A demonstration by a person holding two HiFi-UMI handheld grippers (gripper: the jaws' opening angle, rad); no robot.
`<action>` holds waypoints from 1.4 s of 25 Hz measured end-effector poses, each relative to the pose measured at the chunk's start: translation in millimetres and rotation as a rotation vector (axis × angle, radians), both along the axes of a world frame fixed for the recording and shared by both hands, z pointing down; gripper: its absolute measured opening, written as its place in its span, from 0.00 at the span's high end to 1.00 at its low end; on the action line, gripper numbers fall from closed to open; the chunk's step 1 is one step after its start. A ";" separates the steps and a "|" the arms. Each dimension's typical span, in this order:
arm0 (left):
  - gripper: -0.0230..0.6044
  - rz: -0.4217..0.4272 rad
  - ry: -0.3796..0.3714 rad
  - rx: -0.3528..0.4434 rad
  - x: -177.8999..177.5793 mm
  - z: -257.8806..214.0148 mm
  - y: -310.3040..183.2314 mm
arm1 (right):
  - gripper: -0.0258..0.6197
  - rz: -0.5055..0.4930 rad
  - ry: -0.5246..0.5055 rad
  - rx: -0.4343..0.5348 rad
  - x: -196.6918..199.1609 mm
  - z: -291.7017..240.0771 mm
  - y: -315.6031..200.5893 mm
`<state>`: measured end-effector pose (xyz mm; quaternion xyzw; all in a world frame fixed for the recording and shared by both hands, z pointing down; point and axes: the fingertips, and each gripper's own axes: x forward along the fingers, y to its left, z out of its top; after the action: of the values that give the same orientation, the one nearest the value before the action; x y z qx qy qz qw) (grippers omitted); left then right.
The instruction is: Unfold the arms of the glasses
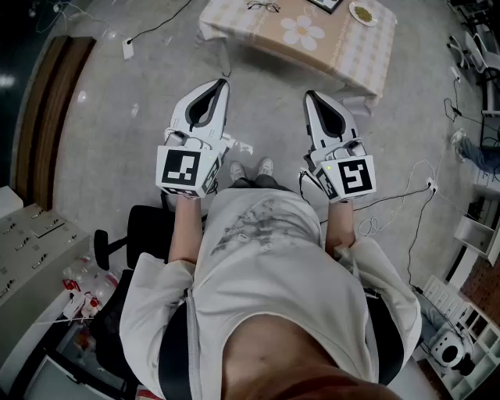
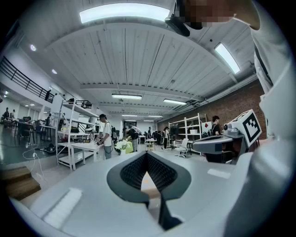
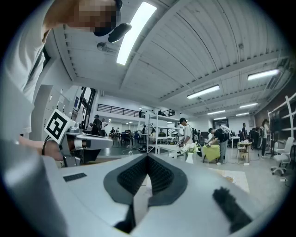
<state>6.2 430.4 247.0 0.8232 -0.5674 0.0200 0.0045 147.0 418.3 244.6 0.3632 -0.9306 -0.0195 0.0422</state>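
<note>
The glasses [image 1: 263, 7], dark-framed, lie on a low table [image 1: 344, 55] under a checked cloth with a flower print, at the top of the head view. They are too small to tell how their arms stand. Both grippers are held level over the floor, well short of the table. The left gripper [image 1: 222, 83] is shut, its tips meeting with nothing between them [image 2: 147, 154]. My right gripper [image 1: 309, 94] is shut and empty too [image 3: 148, 157]. Neither gripper view shows the glasses.
A small plate [image 1: 362, 12] and a dark flat object [image 1: 325, 4] share the table. A black office chair [image 1: 125, 238] stands behind at the left, cables [image 1: 406, 199] trail over the floor at the right, and wooden boards [image 1: 48, 117] lie at the left. Several people stand far off by shelves [image 2: 105, 136].
</note>
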 end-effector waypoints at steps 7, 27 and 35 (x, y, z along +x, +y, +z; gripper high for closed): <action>0.95 0.000 0.002 -0.003 11.6 0.0 1.0 | 0.94 0.000 -0.002 0.001 12.1 1.1 -0.3; 0.95 -0.044 -0.038 -0.011 46.4 -0.9 -17.6 | 0.93 -0.063 -0.002 0.016 25.2 7.5 -22.2; 0.95 -0.028 -0.023 -0.028 21.4 10.6 -52.5 | 0.93 -0.055 0.020 0.010 -4.1 15.0 -55.6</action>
<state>27.6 377.8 257.7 0.8148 -0.5785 0.0373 0.0096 143.0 362.7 259.6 0.3376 -0.9396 -0.0288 0.0492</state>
